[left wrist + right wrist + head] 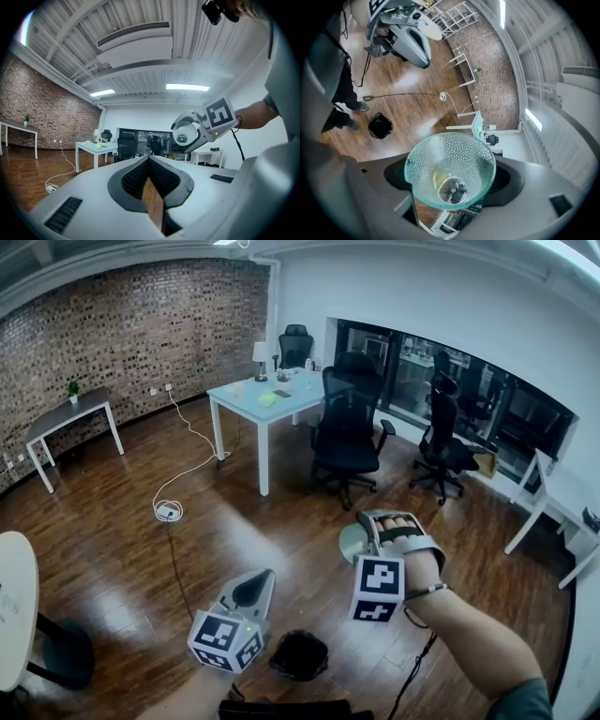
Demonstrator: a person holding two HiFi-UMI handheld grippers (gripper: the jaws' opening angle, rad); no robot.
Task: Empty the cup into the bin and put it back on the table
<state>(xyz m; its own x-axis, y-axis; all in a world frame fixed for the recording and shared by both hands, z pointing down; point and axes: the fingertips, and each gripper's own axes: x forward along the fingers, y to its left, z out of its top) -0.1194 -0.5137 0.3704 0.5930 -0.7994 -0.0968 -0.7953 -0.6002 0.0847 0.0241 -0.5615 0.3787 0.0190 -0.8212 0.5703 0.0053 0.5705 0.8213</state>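
A clear dimpled glass cup (454, 159) sits between the jaws of my right gripper (452, 183), which is shut on it. The cup's mouth faces the camera and a small yellowish bit lies near its bottom. In the head view the cup (352, 542) is held above the wooden floor, up and to the right of the black bin (300, 655). The bin (380, 125) also shows far below in the right gripper view. My left gripper (251, 594) hangs left of the bin, jaws together with nothing in them. From the left gripper view, the cup (182, 134) is ahead, up and to the right.
A pale table (246, 396) with small items and a lamp stands across the room, with black office chairs (345, 432) beside it. A white cable and power strip (169, 511) lie on the floor. A round white table edge (14, 601) is at the left.
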